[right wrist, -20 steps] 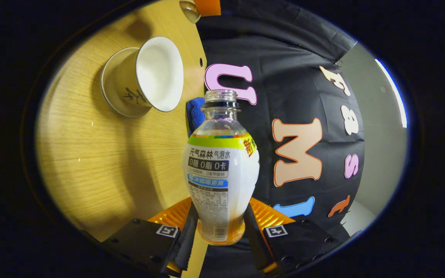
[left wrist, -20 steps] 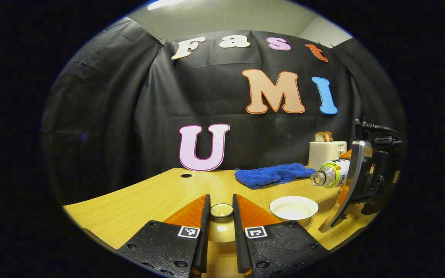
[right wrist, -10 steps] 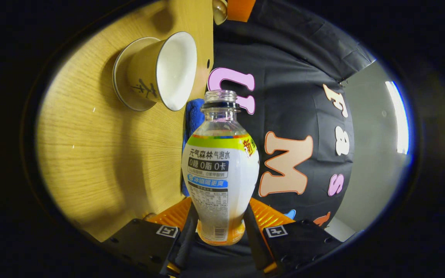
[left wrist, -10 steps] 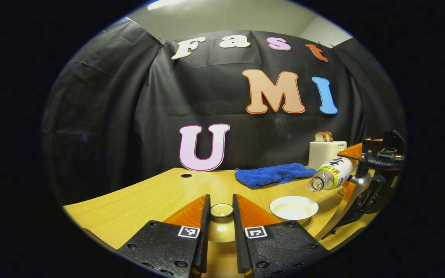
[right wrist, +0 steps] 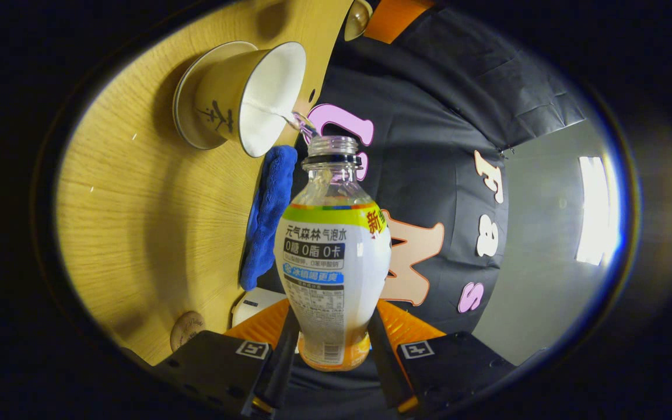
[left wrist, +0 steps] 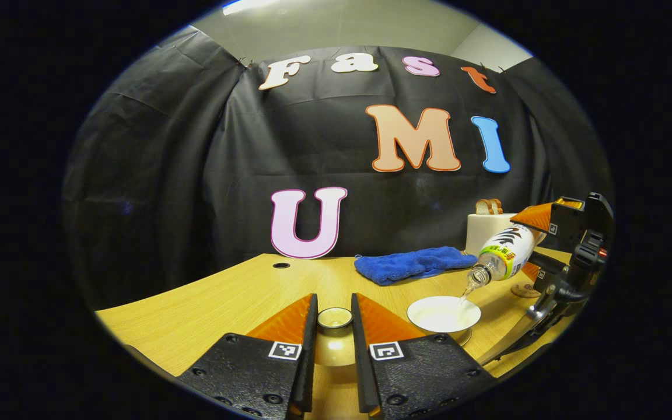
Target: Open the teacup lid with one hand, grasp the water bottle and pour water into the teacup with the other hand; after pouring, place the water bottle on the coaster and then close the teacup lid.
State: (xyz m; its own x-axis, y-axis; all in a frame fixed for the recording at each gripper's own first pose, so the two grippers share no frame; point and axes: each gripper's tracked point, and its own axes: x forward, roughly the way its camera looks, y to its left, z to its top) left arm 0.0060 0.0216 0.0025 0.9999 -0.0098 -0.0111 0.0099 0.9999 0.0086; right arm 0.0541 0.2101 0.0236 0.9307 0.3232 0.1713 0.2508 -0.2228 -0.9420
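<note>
left gripper point(left wrist: 333, 350) is seen low over the desk point(left wrist: 219, 303), jaws clenched on the knob of the teacup lid point(left wrist: 334, 344), w/ the lid held off the desk and left of the teacup. the teacup point(left wrist: 444, 314) is found uncovered on its saucer, right of the lid, on the desk's near part.

in the left gripper view the right gripper point(left wrist: 537, 242) is seen at the far right, the water bottle point(left wrist: 502, 254) gripped in it and tilted neck-down toward the cup; a thin stream of water point(left wrist: 464, 293) is seen running from the mouth into the cup's right side. in the right gripper view the bottle point(right wrist: 333, 251) is grasped by the right gripper point(right wrist: 333, 359) near its base, both fingers pressed on its sides, cap off. the stream point(right wrist: 300, 121) is seen leaving the bottle mouth and meeting the rim of the teacup point(right wrist: 242, 99).

a blue cloth point(left wrist: 412, 263) is laid behind the cup, near the booth wall. a white toaster point(left wrist: 485, 230) w/ bread in its slots is set at the desk's back right, partly hidden by the bottle. the round coaster point(right wrist: 187, 329) is seen bare on the desk, just beside the toaster point(right wrist: 254, 303) in the right gripper view, well apart from the cup.
</note>
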